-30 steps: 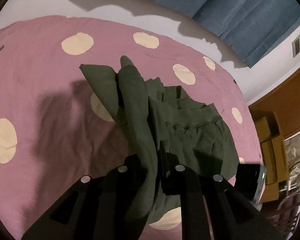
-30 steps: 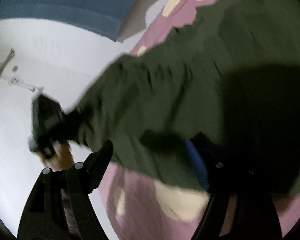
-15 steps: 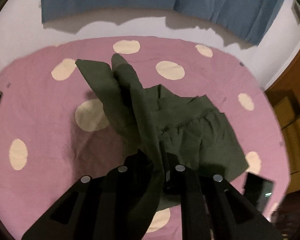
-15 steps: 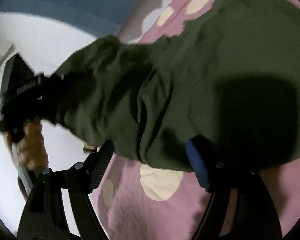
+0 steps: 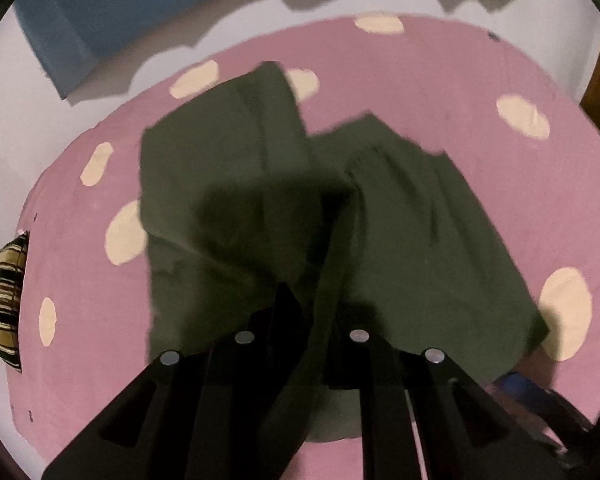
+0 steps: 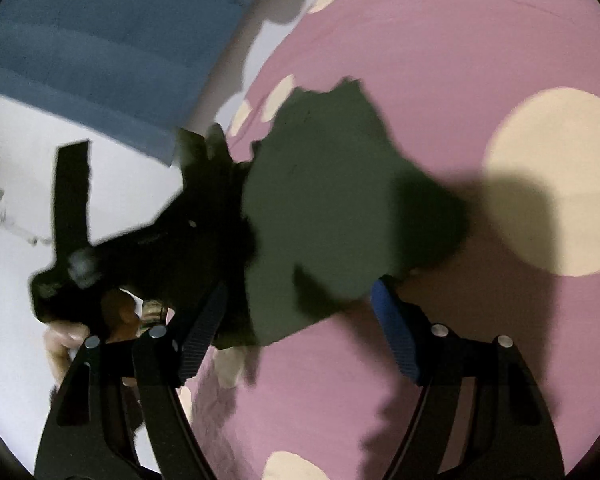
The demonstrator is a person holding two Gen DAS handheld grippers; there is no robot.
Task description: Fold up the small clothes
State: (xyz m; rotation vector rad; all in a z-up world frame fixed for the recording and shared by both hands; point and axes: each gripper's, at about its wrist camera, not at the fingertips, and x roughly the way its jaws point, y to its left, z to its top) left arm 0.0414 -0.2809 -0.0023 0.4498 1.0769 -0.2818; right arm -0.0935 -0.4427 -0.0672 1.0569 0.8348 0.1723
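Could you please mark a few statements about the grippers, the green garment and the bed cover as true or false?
1. The left gripper is shut on a fold of the dark green garment. True.
2. The right gripper is clamped on the garment. False: its jaws stand wide apart, with the garment's edge lying between them.
3. The garment lies on a pink bed cover with cream dots. True.
4. The cover is striped blue. False: the blue is a curtain on the wall behind.
5. The garment is already a neat flat rectangle. False: it is rumpled, with one part lifted.
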